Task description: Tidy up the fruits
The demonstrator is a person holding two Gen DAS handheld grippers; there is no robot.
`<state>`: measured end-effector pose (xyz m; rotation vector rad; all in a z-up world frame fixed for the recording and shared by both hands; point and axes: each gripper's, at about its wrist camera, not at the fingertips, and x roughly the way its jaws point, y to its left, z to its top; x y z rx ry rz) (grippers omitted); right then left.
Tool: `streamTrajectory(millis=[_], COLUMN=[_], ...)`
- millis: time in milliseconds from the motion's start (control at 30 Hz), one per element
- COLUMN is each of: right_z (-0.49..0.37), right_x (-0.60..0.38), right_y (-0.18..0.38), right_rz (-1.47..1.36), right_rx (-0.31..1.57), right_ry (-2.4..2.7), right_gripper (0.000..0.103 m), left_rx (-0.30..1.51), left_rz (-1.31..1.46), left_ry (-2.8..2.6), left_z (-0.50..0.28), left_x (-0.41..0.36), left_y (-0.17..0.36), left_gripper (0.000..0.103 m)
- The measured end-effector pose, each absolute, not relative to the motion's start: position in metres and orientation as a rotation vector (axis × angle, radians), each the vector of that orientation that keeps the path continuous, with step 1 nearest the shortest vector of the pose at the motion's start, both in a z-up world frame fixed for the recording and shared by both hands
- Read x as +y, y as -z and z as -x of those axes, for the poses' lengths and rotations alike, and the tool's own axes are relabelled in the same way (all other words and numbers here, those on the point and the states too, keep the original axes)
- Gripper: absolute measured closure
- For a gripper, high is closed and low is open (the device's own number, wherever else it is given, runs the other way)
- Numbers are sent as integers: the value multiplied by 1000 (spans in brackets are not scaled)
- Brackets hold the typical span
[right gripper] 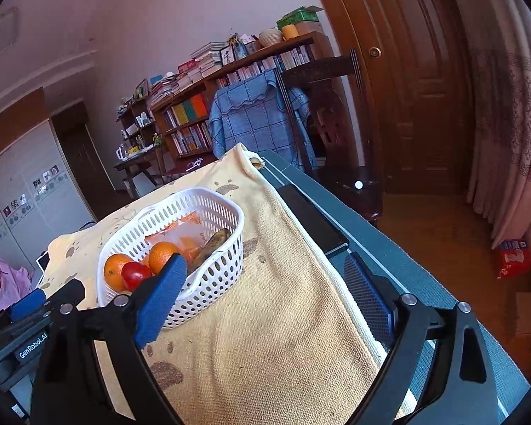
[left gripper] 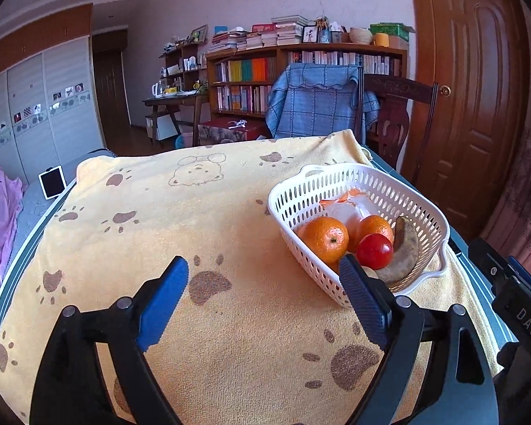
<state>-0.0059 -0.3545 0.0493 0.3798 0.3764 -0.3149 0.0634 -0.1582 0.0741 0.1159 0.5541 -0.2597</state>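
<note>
A white perforated basket (left gripper: 293, 205) stands on a yellow paw-print towel (left gripper: 194, 233). It holds two oranges (left gripper: 325, 237), a red tomato (left gripper: 374, 250), a browned banana (left gripper: 405, 248) and a clear plastic packet (left gripper: 350, 209). My left gripper (left gripper: 265, 283) is open and empty, just in front of the basket's near left corner. In the right wrist view the basket (right gripper: 216, 272) sits ahead to the left with the oranges (right gripper: 115, 271), tomato (right gripper: 134, 274) and banana (right gripper: 212, 242). My right gripper (right gripper: 265, 294) is open and empty above the towel (right gripper: 276, 336).
The towel covers a dark table (right gripper: 371, 233) whose right edge drops to a wooden floor. A chair draped in blue cloth (left gripper: 318, 106), bookshelves (left gripper: 301, 67) and a wooden door (left gripper: 470, 81) stand beyond. A pink bed (left gripper: 0, 219) lies left. The left gripper body (right gripper: 28, 311) shows at lower left.
</note>
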Motion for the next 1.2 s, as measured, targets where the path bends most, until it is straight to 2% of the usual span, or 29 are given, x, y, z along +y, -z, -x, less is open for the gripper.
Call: streamTrajectory(millis=[1067,1133,1200], right_z=[6,6,6], right_x=[-305,-304,-302], right_y=[-55,-55,-54], right_rz=[-155,-142,-141], right_rx=[350,352,357], right_ry=[191,196,198], right_gripper=[3,3,3], left_rx=[507,502,494], left_rz=[-169,-177,-185], left_ry=[174,163,159], left_z=[-57,-57,-56], left_x=[-147,-148,-149], left_y=[-63,-64,-64], left_gripper=[13,6,6])
